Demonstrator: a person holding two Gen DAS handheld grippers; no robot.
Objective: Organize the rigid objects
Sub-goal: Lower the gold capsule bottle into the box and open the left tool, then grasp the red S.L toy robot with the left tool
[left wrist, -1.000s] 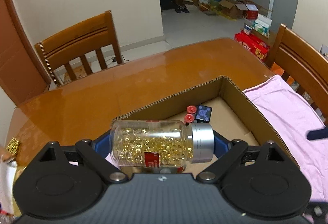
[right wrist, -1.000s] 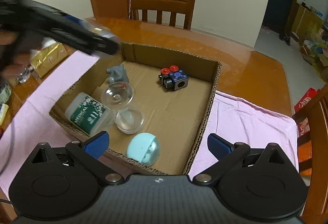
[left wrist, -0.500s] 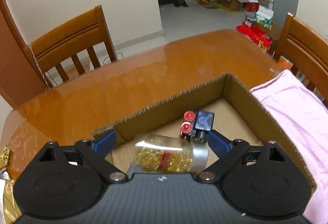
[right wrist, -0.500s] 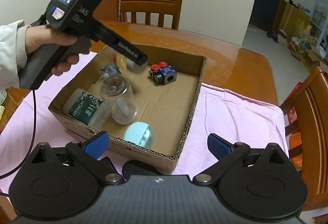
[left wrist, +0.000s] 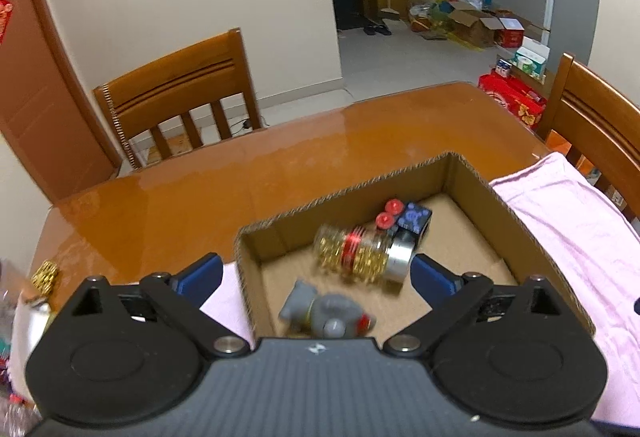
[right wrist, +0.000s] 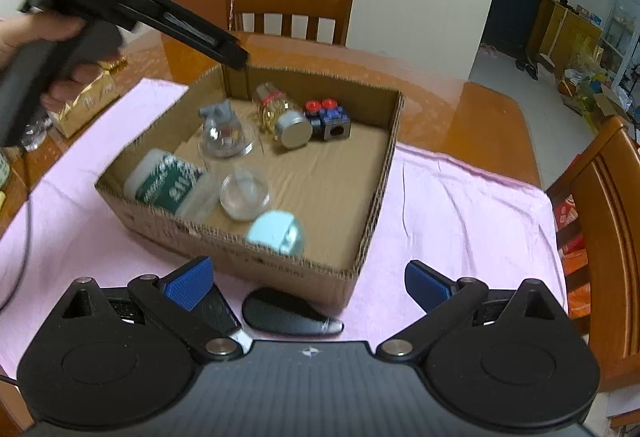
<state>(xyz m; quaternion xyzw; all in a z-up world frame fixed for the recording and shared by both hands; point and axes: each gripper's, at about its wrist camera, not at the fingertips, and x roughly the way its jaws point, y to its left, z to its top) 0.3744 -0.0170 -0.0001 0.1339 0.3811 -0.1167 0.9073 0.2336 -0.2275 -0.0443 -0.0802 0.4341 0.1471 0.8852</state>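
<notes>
**Capsule bottle at rest in box; both grippers spread and empty**

Left gripper (left wrist: 316,277): jaws spread wide, nothing between the blue pads; positioned above the near-left corner of the cardboard box (left wrist: 472,177); in the right wrist view its black body reaches over the far-left box corner, held by a hand (right wrist: 36,37).

Right gripper (right wrist: 306,283): jaws spread wide, empty; positioned above the pink cloth (right wrist: 460,205), just outside the near wall of the box.

Capsule bottle (right wrist: 282,119): clear, filled with yellow capsules, red label band, silver cap; lying on its side on the box floor near the far wall; cap end just beside the block toy (right wrist: 330,119), which carries two red knobs on a blue and black body; contact between the two cannot be confirmed.

Other box contents: grey figure (right wrist: 216,113) near the far-left corner; clear dome (right wrist: 226,137) just in front of it; white jar with green label (right wrist: 168,183) lying along the left wall; second clear dome (right wrist: 244,195) beside the jar; pale blue ball (right wrist: 276,233) against the near wall.

Outside the box: black oval object (right wrist: 288,315) on the cloth, near the front wall; gold packet (right wrist: 84,105) on the wooden bench (left wrist: 200,205), left of the cloth.
</notes>
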